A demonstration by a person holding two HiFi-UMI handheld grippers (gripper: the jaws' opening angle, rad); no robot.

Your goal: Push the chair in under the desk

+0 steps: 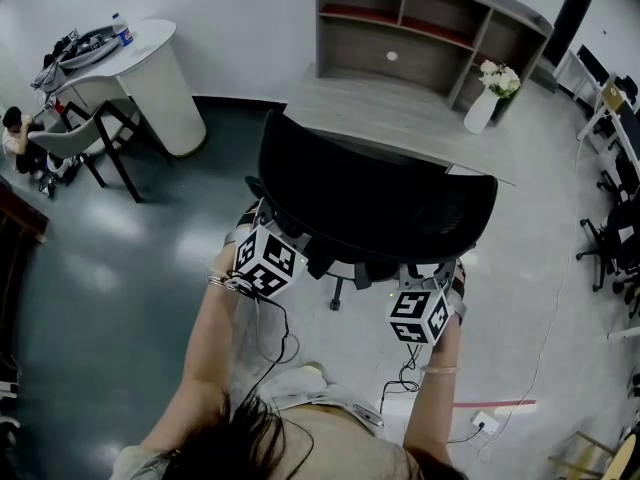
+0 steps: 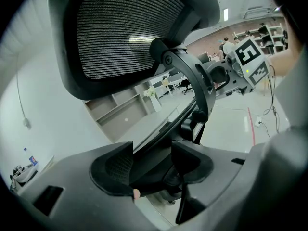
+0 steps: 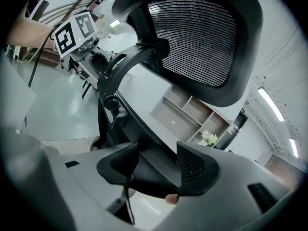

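While we look down, our two bare arms reach out to the black office chair with the mesh back. The left gripper is just behind the chair. Its jaws are wide apart, and the dark back edge of the chair's seat lies between them. The right gripper is just behind the chair too, on the other side. Its jaws are also spread, with the same seat edge between them. We cannot tell if the pads press on it.

We see the chair standing on the shiny floor. Just past the chair is the long grey wooden desk, and the top of the chair's back covers the desk's near edge. We cannot tell how far the seat goes under. Past the chair and to its right, a white vase with pale flowers stands on the desk. Further past the chair is a grey open shelf unit. Far to the chair's left stands a white rounded table.
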